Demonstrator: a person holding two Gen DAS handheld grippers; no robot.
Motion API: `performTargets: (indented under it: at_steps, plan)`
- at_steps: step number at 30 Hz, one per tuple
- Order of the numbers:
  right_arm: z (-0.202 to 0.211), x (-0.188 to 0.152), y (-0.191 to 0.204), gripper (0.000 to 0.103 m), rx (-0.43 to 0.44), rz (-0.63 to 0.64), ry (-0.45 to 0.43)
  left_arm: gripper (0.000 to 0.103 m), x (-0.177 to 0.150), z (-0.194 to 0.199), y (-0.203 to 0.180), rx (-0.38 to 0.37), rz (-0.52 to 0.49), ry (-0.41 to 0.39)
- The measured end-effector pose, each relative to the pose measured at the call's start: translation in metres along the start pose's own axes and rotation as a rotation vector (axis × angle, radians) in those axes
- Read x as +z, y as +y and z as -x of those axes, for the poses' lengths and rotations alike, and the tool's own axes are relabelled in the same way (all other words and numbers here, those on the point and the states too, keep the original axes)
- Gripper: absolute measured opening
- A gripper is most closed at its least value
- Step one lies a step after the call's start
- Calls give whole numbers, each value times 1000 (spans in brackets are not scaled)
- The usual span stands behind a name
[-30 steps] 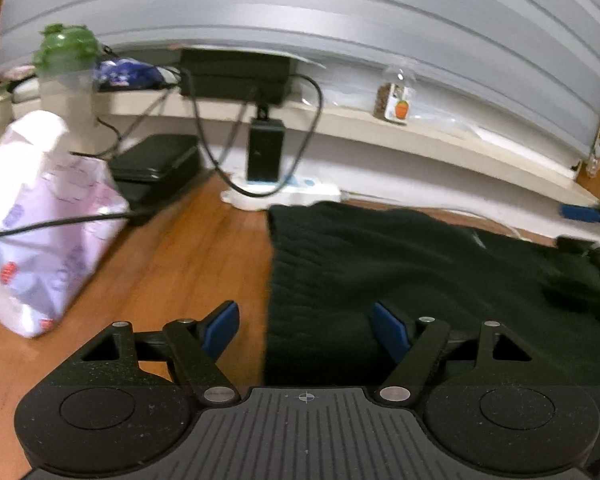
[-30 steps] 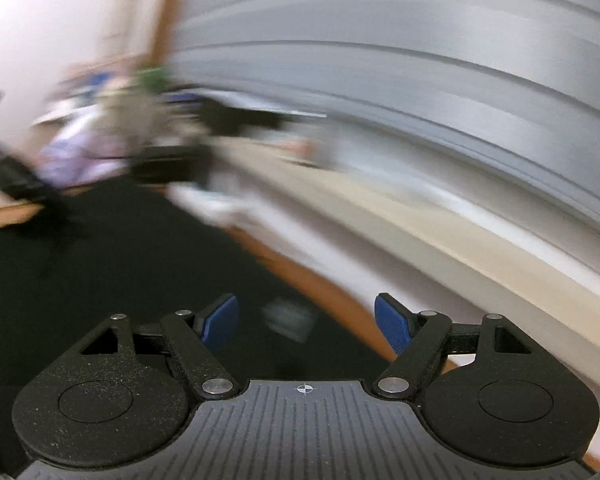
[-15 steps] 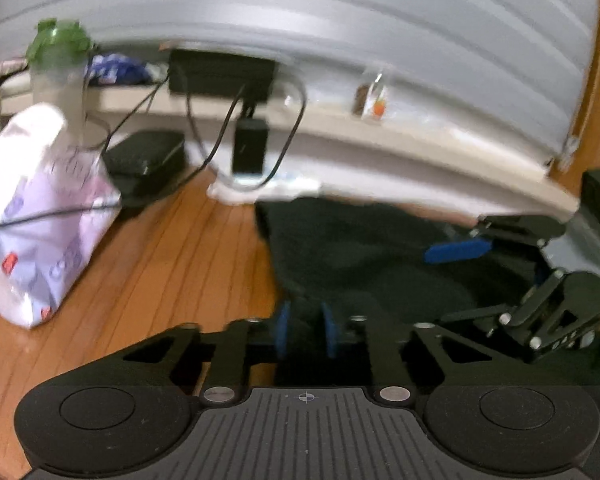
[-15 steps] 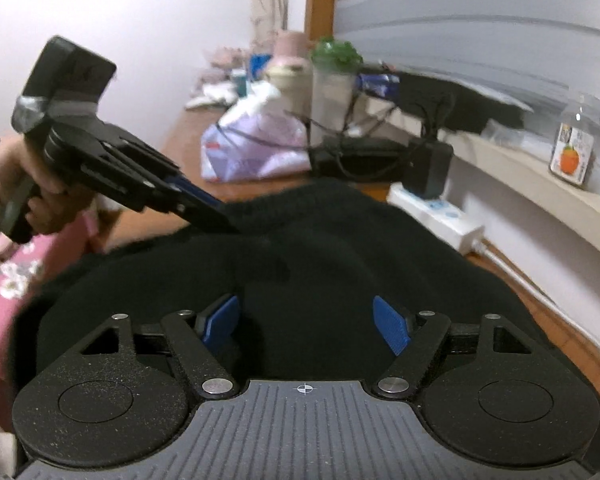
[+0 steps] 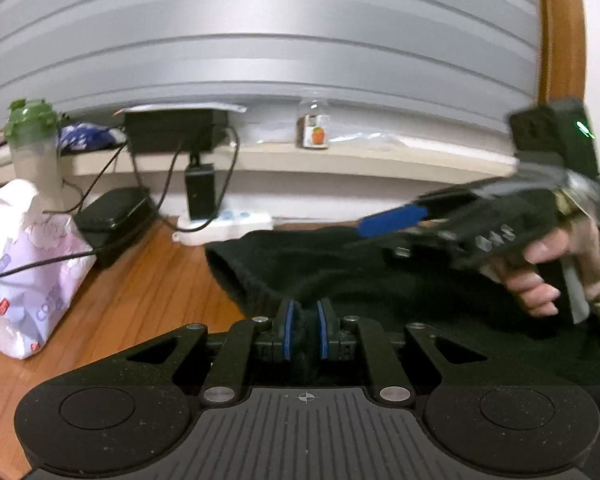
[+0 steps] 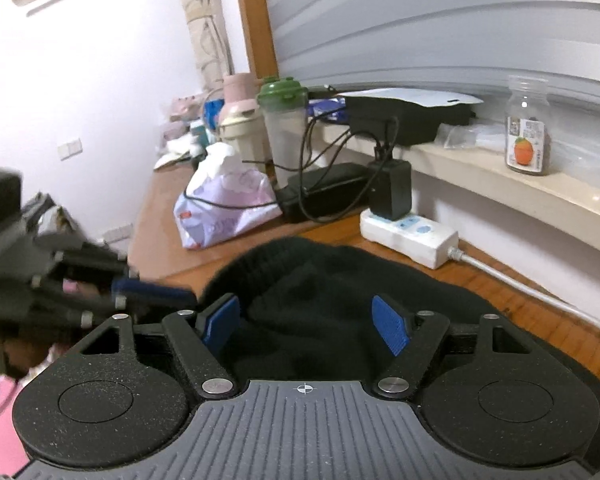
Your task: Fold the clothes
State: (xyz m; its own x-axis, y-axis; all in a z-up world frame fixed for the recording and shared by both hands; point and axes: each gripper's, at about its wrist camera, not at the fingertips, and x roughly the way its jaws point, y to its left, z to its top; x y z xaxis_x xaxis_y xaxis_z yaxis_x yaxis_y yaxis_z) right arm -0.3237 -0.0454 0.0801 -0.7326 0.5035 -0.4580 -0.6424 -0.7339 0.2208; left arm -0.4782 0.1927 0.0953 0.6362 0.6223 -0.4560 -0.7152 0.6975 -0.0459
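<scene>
The left claw (image 5: 305, 334) clamps a pinch of a black knitted garment (image 5: 380, 280) between its blue pads, jaws nearly shut on the bunched fabric at the garment's near edge, on a wooden table (image 5: 148, 300). That grip looks meant to carry an edge over for a fold. The right claw (image 6: 305, 326) hangs with its jaws wide and nothing pressed between its blue pads; it hovers over the rumpled middle of the same dark knit, seemingly lining up a second hold so the cloth can be moved evenly from two points.

The garment lies on the table in front of both claws, partly mounded rather than flat. In the left wrist view its ribbed edge runs from near the left claw away toward the wall, and its length appears to stretch sideways to the right, under the person's hand (image 5: 556, 264) holding the right tool; which end is hem or collar cannot be told.

Beyond the cloth, a white power strip (image 6: 410, 236) with a black adapter plugged in lies just beside its far edge, cables trailing to a black box. Farther left stands a pale purple plastic pack (image 5: 24, 268), then a clear shaker bottle with a green lid (image 6: 284, 128). On the beige ledge under the grey blinds stands a small glass jar with an orange label (image 6: 527, 128).
</scene>
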Motion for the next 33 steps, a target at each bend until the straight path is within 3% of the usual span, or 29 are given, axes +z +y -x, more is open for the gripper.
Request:
performTargets:
  at_steps: [4, 9, 10, 12, 13, 16, 18, 20, 22, 24, 26, 30, 33]
  plan:
    - [-30, 8, 3, 73, 75, -117, 54, 13, -5, -4, -15, 13, -42, -13]
    - [-68, 4, 8, 72, 71, -156, 154, 13, -8, -6, -23, -8, -37, -14]
    - [-71, 3, 6, 68, 67, -164, 161, 13, -8, -6, -24, -10, -36, -15]
    - [-69, -1, -2, 35, 114, -213, 150, 13, -8, -5, -24, -19, -21, -20]
    - [-64, -1, -7, 29, 131, -238, 142, 13, -8, -3, -23, -35, -7, -24]
    - [-42, -3, -17, 18, 155, -274, 87, 14, 0, 12, -19, -173, 57, -38]
    - [-27, -2, -19, 11, 160, -269, 58, 17, 6, 29, -19, -179, 44, -81]
    - [-8, 1, -16, 11, 174, -232, 27, 20, 14, 45, -12, -175, 46, -120]
    - [13, 0, -13, 9, 175, -186, -6, 29, 23, 55, 5, -144, 51, -140]
    - [27, -1, -15, 6, 181, -171, -28, 39, 29, 50, 24, -126, 55, -123]
    - [34, -1, -16, 5, 183, -163, -48, 40, 32, 26, 47, -111, 61, -61]
    - [36, -4, -14, 5, 193, -140, -82, 41, 25, -44, 84, -146, 110, 89]
    - [31, -7, -18, 5, 194, -129, -85, 42, 19, -81, 92, -211, 107, 155]
